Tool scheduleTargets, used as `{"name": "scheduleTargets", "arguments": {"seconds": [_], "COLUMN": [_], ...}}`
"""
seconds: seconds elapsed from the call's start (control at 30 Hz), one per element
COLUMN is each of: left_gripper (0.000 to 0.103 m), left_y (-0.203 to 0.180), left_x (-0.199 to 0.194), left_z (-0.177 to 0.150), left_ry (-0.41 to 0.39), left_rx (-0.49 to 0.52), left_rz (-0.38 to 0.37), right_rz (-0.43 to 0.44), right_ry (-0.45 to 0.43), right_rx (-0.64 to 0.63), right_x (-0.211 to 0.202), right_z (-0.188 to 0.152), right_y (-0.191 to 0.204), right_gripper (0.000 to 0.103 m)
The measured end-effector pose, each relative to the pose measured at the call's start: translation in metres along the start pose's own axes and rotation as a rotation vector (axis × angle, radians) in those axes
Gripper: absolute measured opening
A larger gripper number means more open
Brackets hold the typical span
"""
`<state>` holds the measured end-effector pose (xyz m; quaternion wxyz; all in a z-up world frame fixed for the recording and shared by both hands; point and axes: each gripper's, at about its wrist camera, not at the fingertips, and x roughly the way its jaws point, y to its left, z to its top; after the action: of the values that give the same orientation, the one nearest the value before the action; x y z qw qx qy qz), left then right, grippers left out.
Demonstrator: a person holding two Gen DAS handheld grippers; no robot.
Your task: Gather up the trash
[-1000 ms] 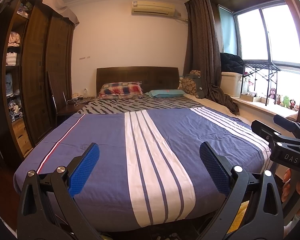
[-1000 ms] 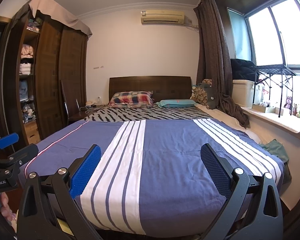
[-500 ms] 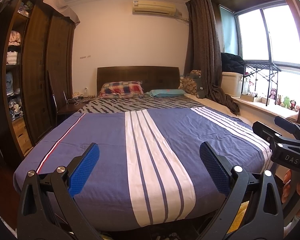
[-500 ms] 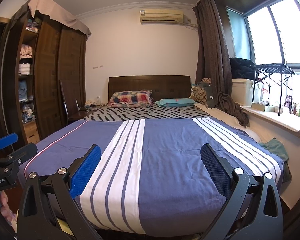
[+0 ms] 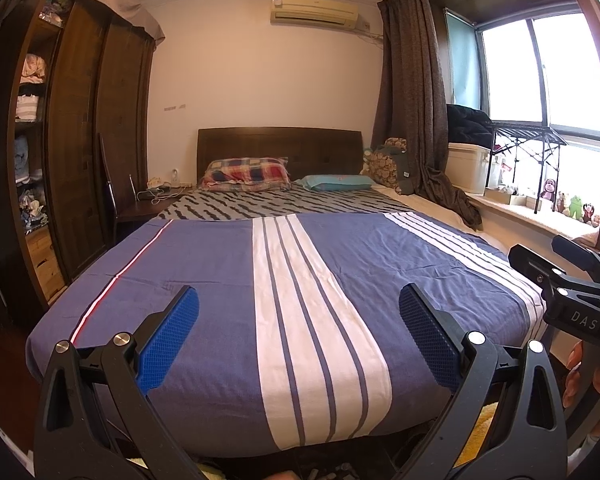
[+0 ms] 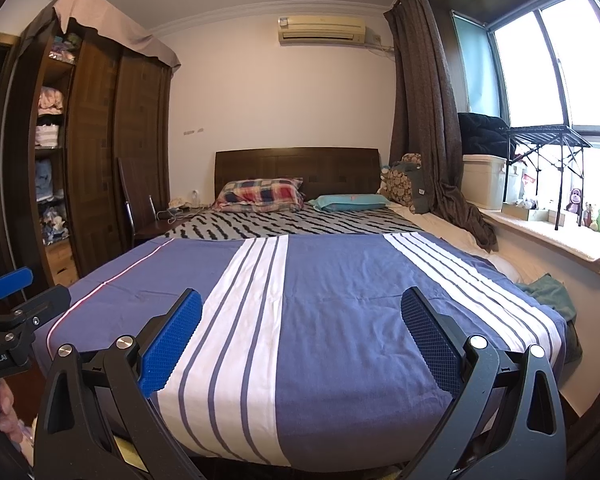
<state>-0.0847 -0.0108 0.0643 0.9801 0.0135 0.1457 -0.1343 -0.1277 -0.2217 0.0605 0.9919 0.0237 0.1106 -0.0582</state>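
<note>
Left hand-held gripper [image 5: 298, 336] spread wide, right hand-held gripper [image 6: 300, 338] likewise (both empty), bed [image 6: 340, 300] ahead

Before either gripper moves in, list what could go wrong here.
1. No trash shows on the bedspread, so a reach now would likely close on fabric.
2. Cables lie on the bedside table beside the plaid pillow; a grab there may snag them.
3. The green cloth beside the bed could be mistaken for trash.
The left gripper and right gripper are open and empty.
</note>
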Motion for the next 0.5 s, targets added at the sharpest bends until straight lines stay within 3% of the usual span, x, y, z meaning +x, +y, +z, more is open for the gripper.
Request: {"name": "scheduleTargets", "arguments": {"seconds": [0.5], "left_gripper": [0.095], "left_y": [-0.0016], "left_x": [0.001], "left_z": [-0.0032], "left_ry": [0.0], "left_rx": [0.001], "left_rz": [0.046], "right_rz": [-0.011], "right_ry": [0.022], "right_rx": [0.004], "right_x": [0.0038], "right_z": [-0.0015], "right_y": [-0.0027], "right_gripper": [0.1]}}
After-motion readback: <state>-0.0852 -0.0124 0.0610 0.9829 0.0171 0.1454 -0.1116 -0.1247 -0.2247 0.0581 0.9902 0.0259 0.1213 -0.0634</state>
